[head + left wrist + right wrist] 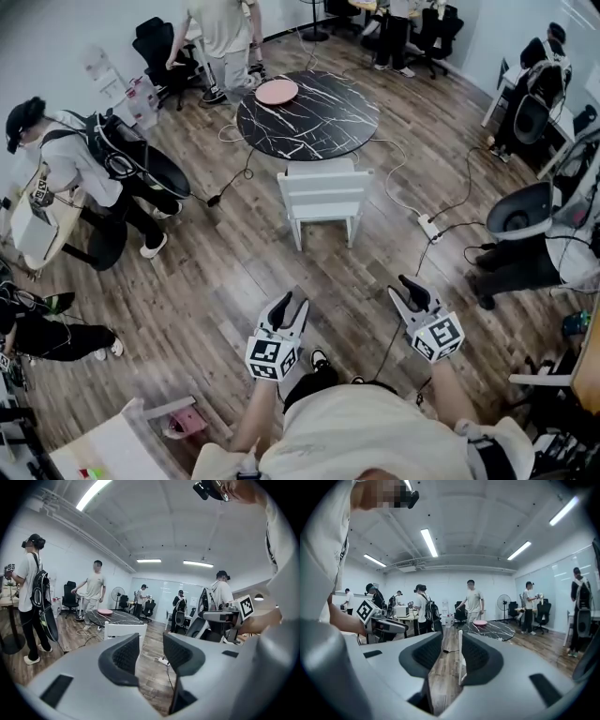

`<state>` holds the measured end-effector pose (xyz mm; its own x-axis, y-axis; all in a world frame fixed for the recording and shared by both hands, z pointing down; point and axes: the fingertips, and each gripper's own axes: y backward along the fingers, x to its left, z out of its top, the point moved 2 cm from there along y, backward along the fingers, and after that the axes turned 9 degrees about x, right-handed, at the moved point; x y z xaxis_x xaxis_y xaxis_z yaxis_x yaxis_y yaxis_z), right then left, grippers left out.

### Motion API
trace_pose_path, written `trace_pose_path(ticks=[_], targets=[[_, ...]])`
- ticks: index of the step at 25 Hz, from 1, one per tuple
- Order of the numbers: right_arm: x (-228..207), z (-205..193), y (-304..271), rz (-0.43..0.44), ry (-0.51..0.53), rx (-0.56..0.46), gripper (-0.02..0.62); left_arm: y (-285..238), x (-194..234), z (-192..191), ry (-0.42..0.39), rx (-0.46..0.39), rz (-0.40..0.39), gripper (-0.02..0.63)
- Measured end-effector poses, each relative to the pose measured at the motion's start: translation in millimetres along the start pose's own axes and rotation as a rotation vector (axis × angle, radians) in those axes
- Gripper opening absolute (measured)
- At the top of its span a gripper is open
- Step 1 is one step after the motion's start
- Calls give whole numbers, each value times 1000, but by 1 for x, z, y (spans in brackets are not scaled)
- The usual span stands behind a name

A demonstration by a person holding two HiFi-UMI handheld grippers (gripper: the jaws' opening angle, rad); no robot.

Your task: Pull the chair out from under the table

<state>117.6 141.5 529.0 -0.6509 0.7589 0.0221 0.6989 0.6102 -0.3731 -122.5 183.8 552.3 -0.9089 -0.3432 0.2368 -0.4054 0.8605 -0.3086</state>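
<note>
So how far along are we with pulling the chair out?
Done: nothing; the white chair stands pushed up against the round black table. In hand: the left gripper and right gripper are both open and empty, held well short of the chair. Left: reach the chair, grip it, pull it back.

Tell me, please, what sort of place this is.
Probably an open office or lab: office chairs at the edges, a power strip lying out, and several people wearing backpacks.

Chair largely behind the jaws
</note>
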Motion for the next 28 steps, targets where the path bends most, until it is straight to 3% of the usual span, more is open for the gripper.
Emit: trace_pose_path(ticks=[8,15,28], targets=[[-1,8,-26,-36,-16,12,137,-21,29,4,26,25,-30,172],[-21,-9,-49,-34,-32,53,137,-56,39,6,37,71,-41,172],[-162,27,-150,34,32,9,137,-207,63,76,-6,103,-7,172]])
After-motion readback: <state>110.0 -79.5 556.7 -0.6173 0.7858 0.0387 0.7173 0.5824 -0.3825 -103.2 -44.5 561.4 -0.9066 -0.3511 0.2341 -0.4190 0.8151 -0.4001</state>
